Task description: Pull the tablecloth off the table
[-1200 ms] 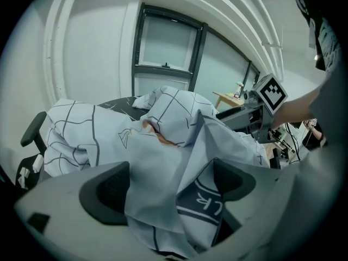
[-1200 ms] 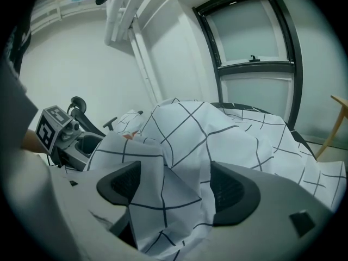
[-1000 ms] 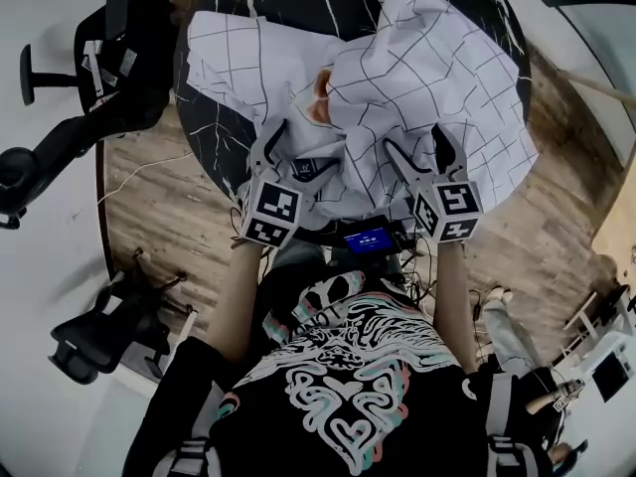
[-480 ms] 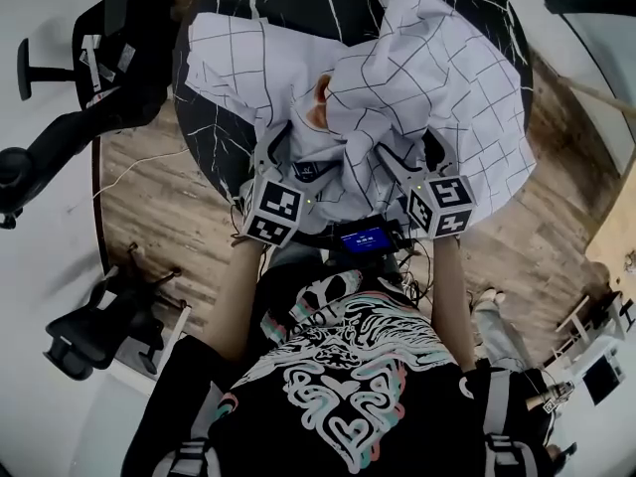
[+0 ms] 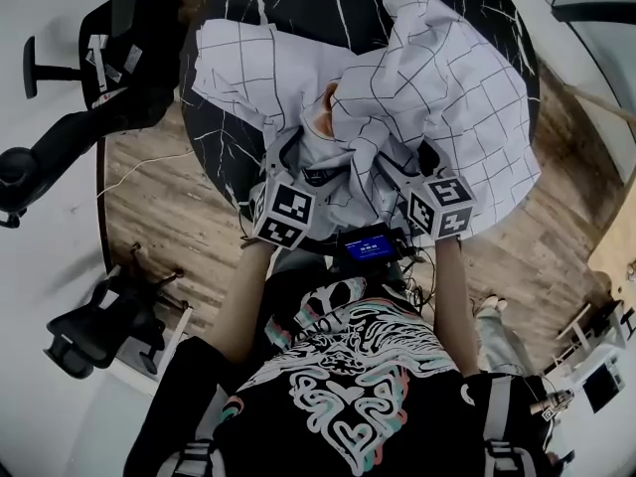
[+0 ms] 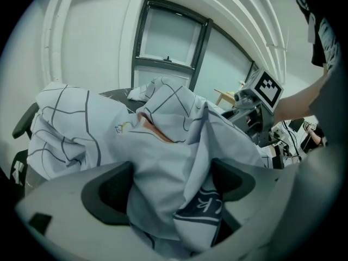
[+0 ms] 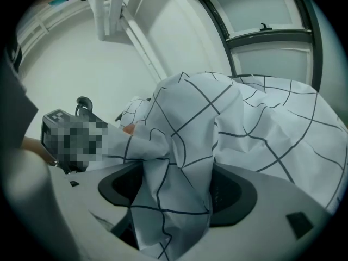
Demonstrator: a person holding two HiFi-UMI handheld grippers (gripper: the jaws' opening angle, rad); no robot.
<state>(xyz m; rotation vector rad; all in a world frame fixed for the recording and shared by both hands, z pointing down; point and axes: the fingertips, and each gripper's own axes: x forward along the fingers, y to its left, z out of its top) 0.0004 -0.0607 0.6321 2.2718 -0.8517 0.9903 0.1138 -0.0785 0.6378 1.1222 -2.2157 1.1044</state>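
Head view hides the jaws; gripper views show left gripper [image 6: 173,185] and right gripper [image 7: 176,192] each clamping bunched tablecloth [image 5: 447,97].

Round black marble tabletop [image 5: 288,3], white veins, bare along the far and left parts. 1 tablecloth [image 5: 447,97] lies on it, white with a dark grid, crumpled into high folds over the middle and right. Its right side hangs past the tabletop rim. An orange patch [image 5: 329,95] shows between folds, and a dark label [image 5: 320,177] sits at the near edge. Wood plank floor [image 5: 169,217] below, with a thin white cable [image 5: 139,167] and 2 black chairs [image 5: 109,68] at left.
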